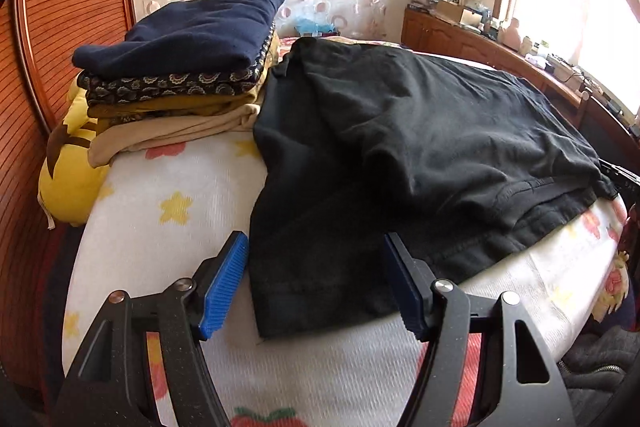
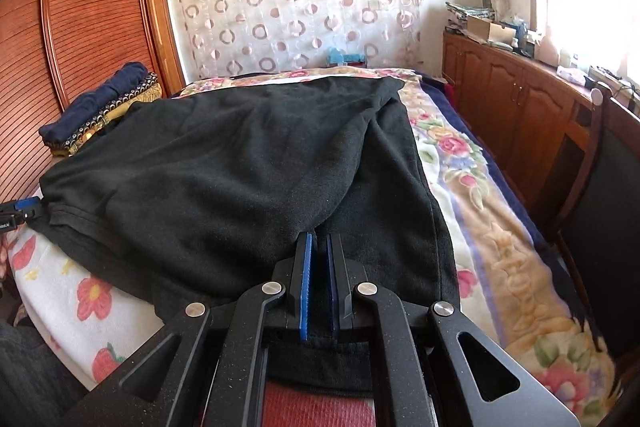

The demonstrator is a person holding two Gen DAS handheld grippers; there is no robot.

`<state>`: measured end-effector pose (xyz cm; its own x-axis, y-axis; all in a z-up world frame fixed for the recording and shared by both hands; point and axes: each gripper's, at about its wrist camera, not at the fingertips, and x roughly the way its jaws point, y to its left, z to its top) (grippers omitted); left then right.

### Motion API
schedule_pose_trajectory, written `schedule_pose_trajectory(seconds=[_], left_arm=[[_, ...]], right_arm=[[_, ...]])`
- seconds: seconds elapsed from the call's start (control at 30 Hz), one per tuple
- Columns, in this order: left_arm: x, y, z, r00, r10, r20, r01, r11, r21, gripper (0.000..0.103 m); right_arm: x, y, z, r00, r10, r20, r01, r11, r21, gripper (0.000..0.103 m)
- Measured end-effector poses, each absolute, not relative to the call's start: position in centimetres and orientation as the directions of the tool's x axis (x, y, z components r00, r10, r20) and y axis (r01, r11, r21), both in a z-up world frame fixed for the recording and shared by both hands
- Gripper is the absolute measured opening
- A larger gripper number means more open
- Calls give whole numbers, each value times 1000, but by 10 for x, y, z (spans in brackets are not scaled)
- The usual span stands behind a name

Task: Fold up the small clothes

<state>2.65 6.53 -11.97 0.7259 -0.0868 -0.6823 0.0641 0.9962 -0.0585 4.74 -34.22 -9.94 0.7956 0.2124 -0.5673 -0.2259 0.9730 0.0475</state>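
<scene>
Folding partly done: black garment (image 1: pixel 420 155) lies doubled over on bed (image 1: pixel 168 195) beside stack of folded clothes (image 1: pixel 180 67); further folds remain. Left gripper (image 1: pixel 320 283) gapes empty; right gripper (image 2: pixel 319 283) pinches its hem.
</scene>
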Motion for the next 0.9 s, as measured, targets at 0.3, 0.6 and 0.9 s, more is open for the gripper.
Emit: schedule_pose_trajectory(seconds=[0.3, 0.6, 0.9], left_arm=[[27, 71, -119, 717, -85, -692, 49, 996, -71, 69], [25, 73, -112, 728, -89, -680, 45, 996, -83, 69], [34, 76, -92, 755, -127, -644, 53, 990, -133, 69]], right_arm=[[53, -338, -98, 779, 149, -609, -197, 980, -13, 31], [48, -329, -71, 779, 196, -595, -249, 968, -7, 51], [46, -283, -63, 778, 271, -566, -339, 941, -16, 58]])
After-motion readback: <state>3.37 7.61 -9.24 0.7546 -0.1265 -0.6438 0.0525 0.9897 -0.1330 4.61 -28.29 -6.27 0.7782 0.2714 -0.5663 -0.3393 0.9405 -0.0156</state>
